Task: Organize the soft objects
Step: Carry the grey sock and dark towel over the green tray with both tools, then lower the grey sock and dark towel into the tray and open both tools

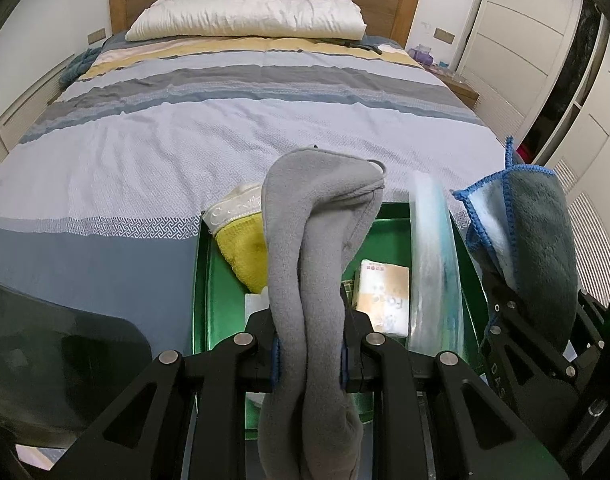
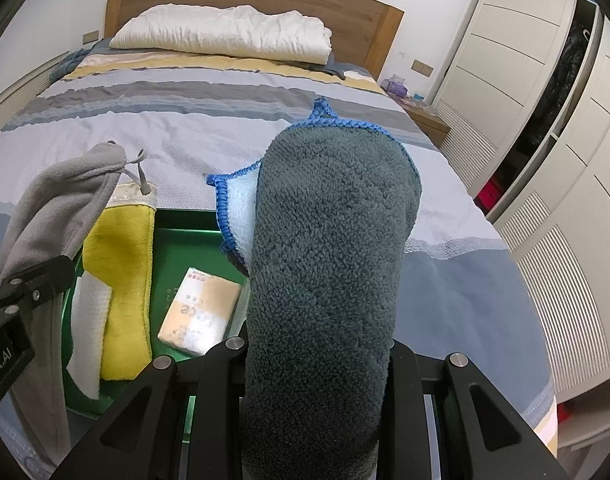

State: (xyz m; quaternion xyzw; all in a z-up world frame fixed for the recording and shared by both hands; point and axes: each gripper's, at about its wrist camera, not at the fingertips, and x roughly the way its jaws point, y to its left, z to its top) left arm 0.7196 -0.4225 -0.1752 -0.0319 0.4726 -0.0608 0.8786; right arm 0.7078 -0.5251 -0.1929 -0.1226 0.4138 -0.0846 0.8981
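Partway: left gripper [image 1: 310, 356] clamped on grey fleece cloth [image 1: 317, 240], right gripper [image 2: 317, 364] clamped on teal towel [image 2: 329, 248], both above green tray [image 2: 185, 248] on bed [image 1: 185, 140]; yellow cloth [image 2: 125, 280] already inside.

The left gripper [image 2: 9, 308] body reads "obot.AI" — the tissue pack's [image 2: 201, 312] print is too blurred.

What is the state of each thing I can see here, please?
Left tongs: shut on grey fleece cloth.
Right tongs: shut on dark teal towel.
Green tray: on the bed, holding items.
Yellow towel: lying in tray.
Tissue pack: flat in tray.
Pillow: at the headboard.
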